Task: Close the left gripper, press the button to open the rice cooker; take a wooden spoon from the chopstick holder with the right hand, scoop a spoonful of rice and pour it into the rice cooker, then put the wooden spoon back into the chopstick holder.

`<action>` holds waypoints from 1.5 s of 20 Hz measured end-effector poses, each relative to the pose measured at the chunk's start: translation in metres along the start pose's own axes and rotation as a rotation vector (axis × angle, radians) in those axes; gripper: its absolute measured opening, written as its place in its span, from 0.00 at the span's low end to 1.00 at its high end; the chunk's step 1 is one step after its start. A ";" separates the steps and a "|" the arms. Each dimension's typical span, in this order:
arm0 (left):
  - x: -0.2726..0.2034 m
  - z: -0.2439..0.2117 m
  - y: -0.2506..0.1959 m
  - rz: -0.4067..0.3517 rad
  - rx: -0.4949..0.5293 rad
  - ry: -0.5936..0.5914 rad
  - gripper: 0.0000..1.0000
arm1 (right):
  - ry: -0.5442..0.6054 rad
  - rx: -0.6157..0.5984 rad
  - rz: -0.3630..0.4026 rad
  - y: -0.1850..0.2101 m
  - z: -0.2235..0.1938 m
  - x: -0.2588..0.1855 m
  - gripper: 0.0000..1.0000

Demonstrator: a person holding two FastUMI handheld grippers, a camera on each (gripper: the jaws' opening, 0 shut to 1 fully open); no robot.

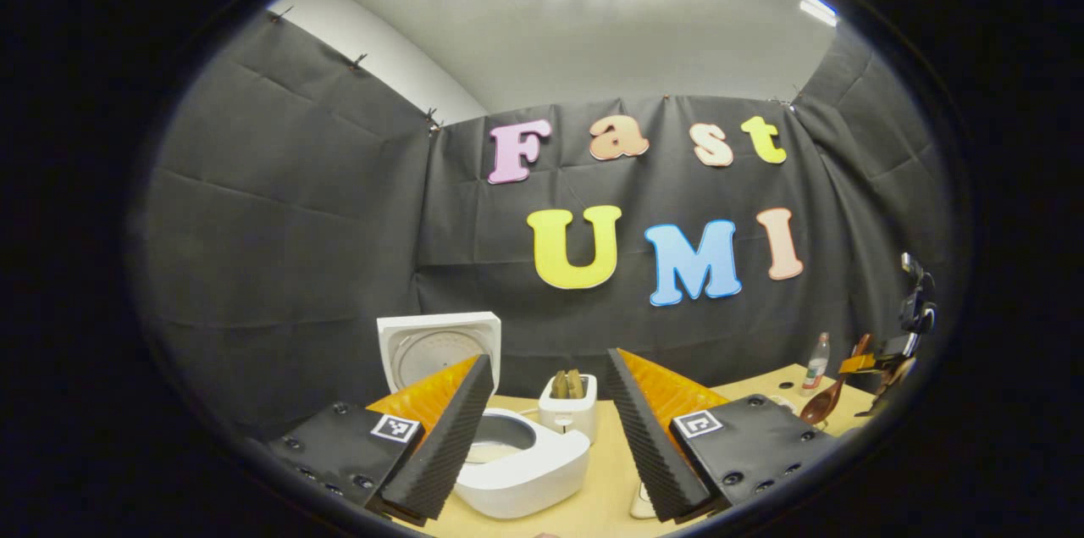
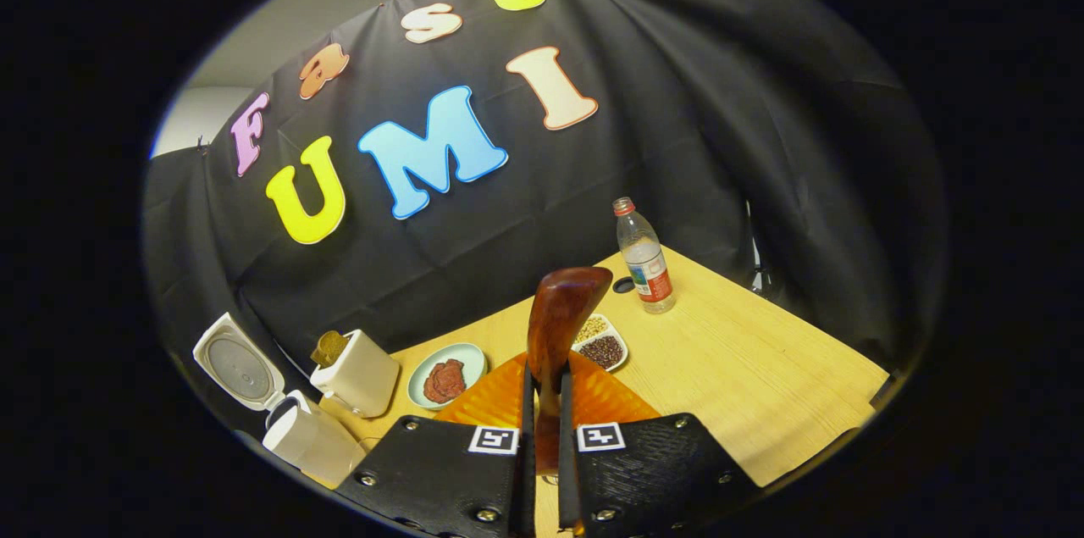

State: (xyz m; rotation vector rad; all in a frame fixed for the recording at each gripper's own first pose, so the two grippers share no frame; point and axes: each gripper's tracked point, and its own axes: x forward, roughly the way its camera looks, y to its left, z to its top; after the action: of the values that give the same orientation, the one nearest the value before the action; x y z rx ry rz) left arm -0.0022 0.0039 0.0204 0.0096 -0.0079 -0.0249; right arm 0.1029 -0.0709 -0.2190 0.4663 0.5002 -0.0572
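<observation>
1. The dark reddish-brown wooden spoon is clamped between the right gripper's two fingers, which press its handle from both sides. The bowl stands up and forward of the fingers, high above the table. I judge this grip is meant to keep the bowl level for scooping and carrying rice. In the left gripper view the same spoon shows at the far right, held over the table edge.

2. The white rice cooker sits on the light wooden table with its lid swung up and back. The inner pot is exposed, so the button step looks done and the pot is ready to take rice. In the right gripper view the cooker lies low at the left, well apart from the spoon.

3. The left gripper has its fingers spread apart with nothing between them, hanging just in front of the cooker. It seems parked clear of the opening.

4. The white box-shaped chopstick holder stands just behind the cooker with wooden utensil tops poking out, placed near the pot, probably for an easy return.

5. Counted: one spoon in hand, one cooker, one holder, one pale green plate with a reddish lump, one small white divided dish holding pale and dark grains in two compartments, and one clear plastic bottle with a red cap.

6. The divided dish lies just beyond the spoon's bowl, likely the scooping source.
</observation>
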 end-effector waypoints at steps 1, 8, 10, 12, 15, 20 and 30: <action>-0.001 0.001 -0.001 0.000 0.005 0.001 0.89 | 0.006 -0.010 -0.009 -0.003 -0.005 0.001 0.11; -0.008 -0.001 0.002 0.018 0.021 0.015 0.90 | 0.069 -0.025 -0.032 -0.011 -0.042 0.017 0.11; -0.009 -0.002 0.004 0.026 0.029 0.018 0.90 | 0.077 -0.039 -0.036 -0.013 -0.047 0.022 0.11; -0.010 -0.001 0.007 0.034 0.034 0.017 0.93 | 0.075 -0.040 -0.036 -0.013 -0.052 0.024 0.11; -0.012 -0.001 0.009 0.041 0.029 0.019 0.90 | 0.094 -0.031 -0.039 -0.019 -0.061 0.029 0.11; -0.007 -0.006 0.006 0.033 0.015 0.023 0.89 | 0.143 -0.055 -0.065 -0.034 -0.075 0.025 0.13; 0.016 -0.011 -0.007 -0.017 -0.013 0.022 0.90 | 0.035 -0.219 -0.125 -0.052 -0.027 -0.009 0.56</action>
State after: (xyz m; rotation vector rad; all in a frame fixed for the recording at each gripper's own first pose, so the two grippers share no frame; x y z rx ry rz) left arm 0.0137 -0.0038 0.0091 -0.0030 0.0144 -0.0423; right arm 0.0741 -0.1056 -0.2574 0.2221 0.5631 -0.1129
